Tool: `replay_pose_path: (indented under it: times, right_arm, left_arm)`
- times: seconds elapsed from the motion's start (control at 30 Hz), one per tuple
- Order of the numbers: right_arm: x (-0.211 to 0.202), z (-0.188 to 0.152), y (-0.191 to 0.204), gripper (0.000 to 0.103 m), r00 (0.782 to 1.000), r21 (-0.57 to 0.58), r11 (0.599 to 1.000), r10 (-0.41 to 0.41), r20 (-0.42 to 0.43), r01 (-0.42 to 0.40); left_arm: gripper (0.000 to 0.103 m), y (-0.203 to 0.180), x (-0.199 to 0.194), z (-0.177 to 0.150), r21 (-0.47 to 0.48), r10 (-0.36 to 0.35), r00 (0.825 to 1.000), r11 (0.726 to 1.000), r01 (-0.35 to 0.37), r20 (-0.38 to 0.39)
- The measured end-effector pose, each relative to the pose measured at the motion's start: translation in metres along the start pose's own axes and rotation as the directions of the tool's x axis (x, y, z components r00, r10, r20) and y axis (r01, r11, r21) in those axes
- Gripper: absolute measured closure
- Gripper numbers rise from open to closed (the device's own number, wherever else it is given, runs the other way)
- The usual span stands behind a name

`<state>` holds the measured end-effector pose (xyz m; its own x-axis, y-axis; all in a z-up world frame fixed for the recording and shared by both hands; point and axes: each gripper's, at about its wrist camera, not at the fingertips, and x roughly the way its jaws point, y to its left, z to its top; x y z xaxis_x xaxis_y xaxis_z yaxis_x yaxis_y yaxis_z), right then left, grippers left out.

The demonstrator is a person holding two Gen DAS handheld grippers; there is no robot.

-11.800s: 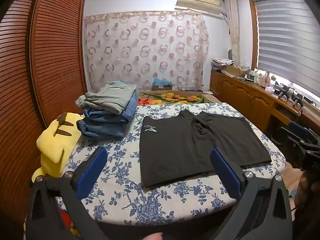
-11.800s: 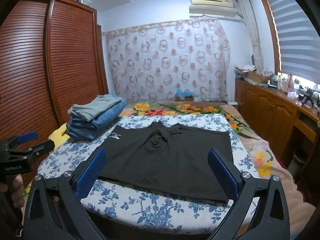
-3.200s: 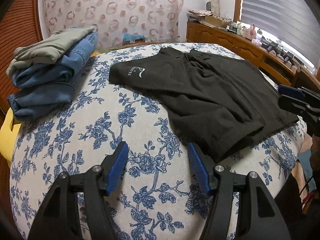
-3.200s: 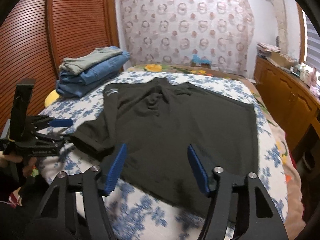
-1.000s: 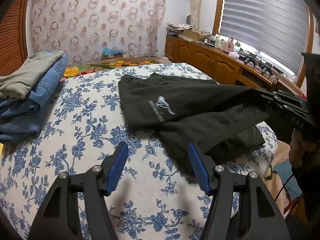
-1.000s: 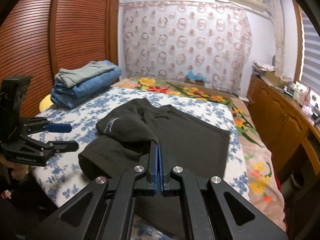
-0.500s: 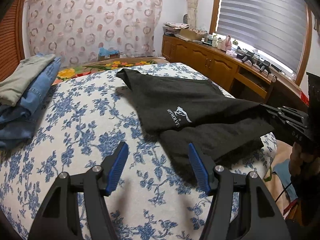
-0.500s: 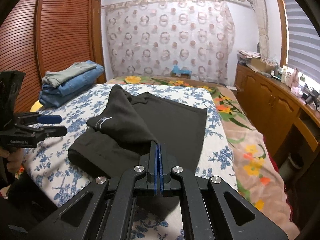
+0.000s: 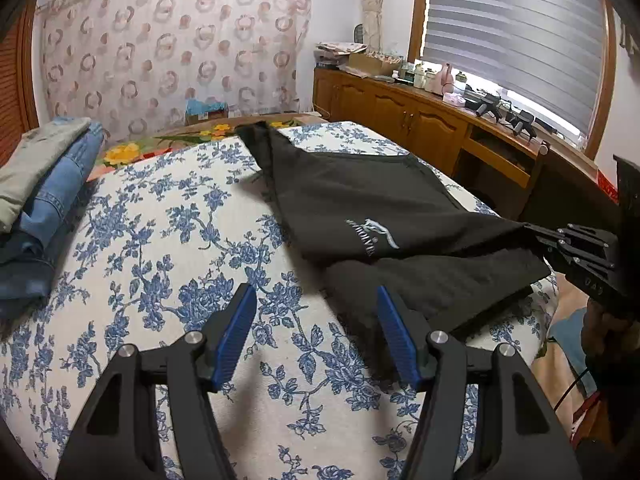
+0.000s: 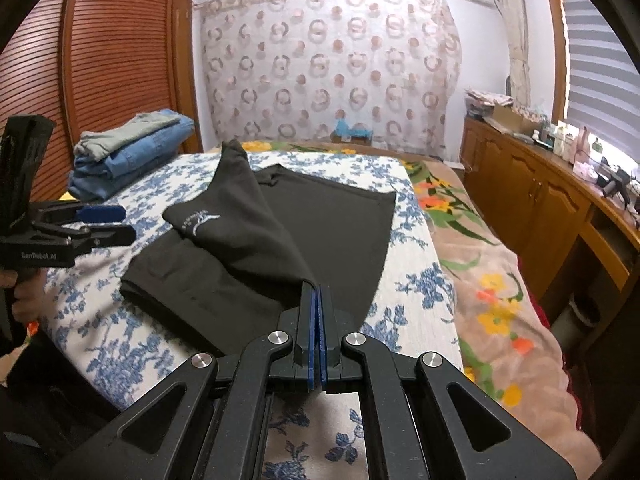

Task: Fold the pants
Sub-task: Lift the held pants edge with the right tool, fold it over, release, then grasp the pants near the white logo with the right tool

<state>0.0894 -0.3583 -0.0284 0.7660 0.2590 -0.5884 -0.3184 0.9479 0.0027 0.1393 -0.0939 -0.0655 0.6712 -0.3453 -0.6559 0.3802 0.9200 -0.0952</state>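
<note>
Black pants point(image 9: 360, 192) with a small white logo lie on the blue-flowered bed cover point(image 9: 160, 240). One side is pulled over the other toward the right. My right gripper point(image 10: 318, 292) is shut on the pants' edge point(image 10: 296, 268) and holds it just above the cloth; it also shows in the left wrist view point(image 9: 536, 234). My left gripper point(image 9: 316, 320) is open and empty, low over the cover beside the pants' near left edge; it also shows in the right wrist view point(image 10: 104, 222).
A stack of folded jeans and grey-green trousers point(image 9: 40, 184) sits at the bed's far left. A wooden cabinet point(image 9: 440, 128) with small items runs along the right under the window. A flowered blanket point(image 10: 480, 264) lies right of the bed cover.
My right gripper has shut on the pants' left edge and carried it to the right across the other half. The left gripper has stayed open beside the cloth.
</note>
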Motion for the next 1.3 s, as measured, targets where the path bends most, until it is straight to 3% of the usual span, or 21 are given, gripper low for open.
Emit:
replay_pose_path:
  times: [0.43,0.57,0.67,0.83,0.97,1.3]
  right_arm:
    - [0.018,-0.014,-0.015,0.1,0.996,0.096,0.995,0.015,-0.086,-0.006]
    - [0.012,-0.014,-0.018,0.094,0.997,0.107,0.994,0.012,-0.082,-0.003]
    - [0.006,-0.013,-0.02,0.082,0.997,0.109,0.994,-0.006,-0.073,0.014]
    - [0.003,-0.004,-0.022,0.076,0.999,0.104,0.994,-0.007,-0.051,0.012]
    - [0.006,0.008,-0.018,0.052,0.999,0.093,0.996,0.004,-0.038,0.0]
    - [0.036,0.053,0.018,0.049,0.996,-0.009,0.996,0.084,-0.042,-0.085]
  left_arm:
    - [0.041,-0.004,0.013,-0.005,0.031,0.002,0.999,1.0,0.0,-0.043]
    - [0.041,-0.006,0.02,-0.007,0.046,0.022,0.997,0.999,-0.019,-0.074]
    - [0.041,-0.006,0.025,-0.008,0.053,0.036,0.995,0.998,-0.031,-0.098]
    - [0.041,-0.006,0.028,-0.01,0.045,0.032,0.993,0.999,-0.028,-0.114]
    - [0.041,-0.005,0.029,-0.01,0.031,0.026,0.993,0.999,-0.023,-0.116]
    - [0.041,0.01,0.017,-0.012,-0.045,0.028,0.999,0.999,-0.03,-0.045]
